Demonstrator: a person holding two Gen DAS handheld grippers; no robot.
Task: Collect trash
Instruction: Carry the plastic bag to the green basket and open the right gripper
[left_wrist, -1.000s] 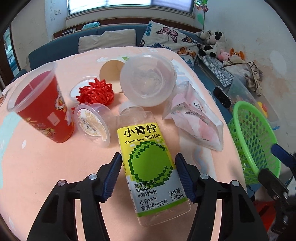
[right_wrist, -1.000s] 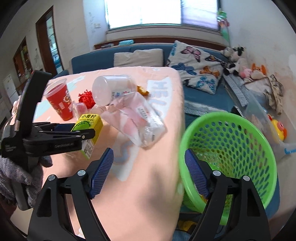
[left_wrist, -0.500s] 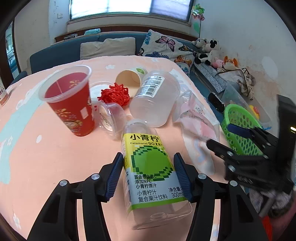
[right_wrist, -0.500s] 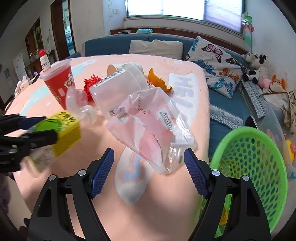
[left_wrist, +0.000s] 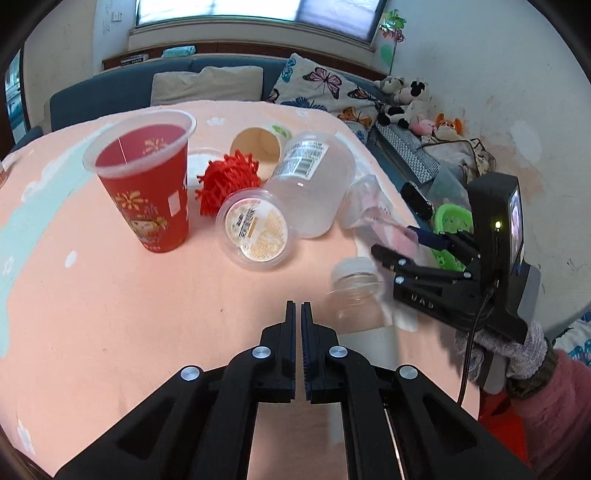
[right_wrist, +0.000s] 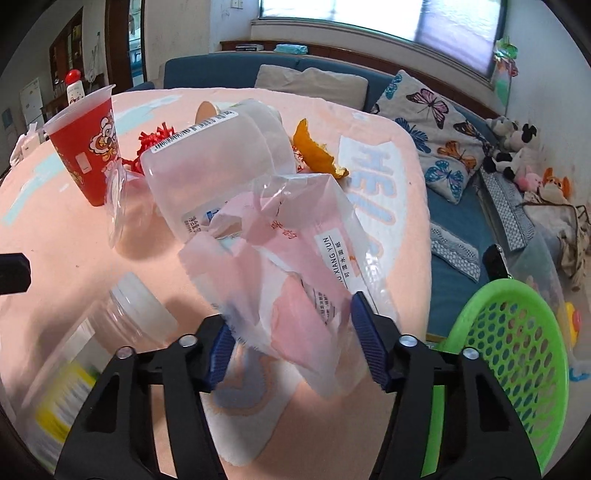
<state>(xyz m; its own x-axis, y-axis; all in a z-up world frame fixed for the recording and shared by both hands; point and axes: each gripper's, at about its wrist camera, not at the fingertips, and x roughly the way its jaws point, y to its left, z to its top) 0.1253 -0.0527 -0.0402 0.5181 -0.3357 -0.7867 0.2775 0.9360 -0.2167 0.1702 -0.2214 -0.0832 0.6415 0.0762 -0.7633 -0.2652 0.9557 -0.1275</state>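
We close the right gripper (right_wrist: 291, 332) jaws around the tissue wrapper (right_wrist: 295, 258); left gripper (left_wrist: 298, 314) jaws shut, empty (cups, juice bottle (left_wrist: 354, 295) remain); green basket (right_wrist: 509, 354) waits.

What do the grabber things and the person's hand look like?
Both are black plastic with silver screws. The left gripper has black pads; the right gripper has blue ribbed ones, a lit little screen and a black cable. The hand wears a grey knit glove and pink sleeve.

Left gripper (left_wrist: 298, 314) fingers pressed together, juice bottle (left_wrist: 356, 295) just beside.
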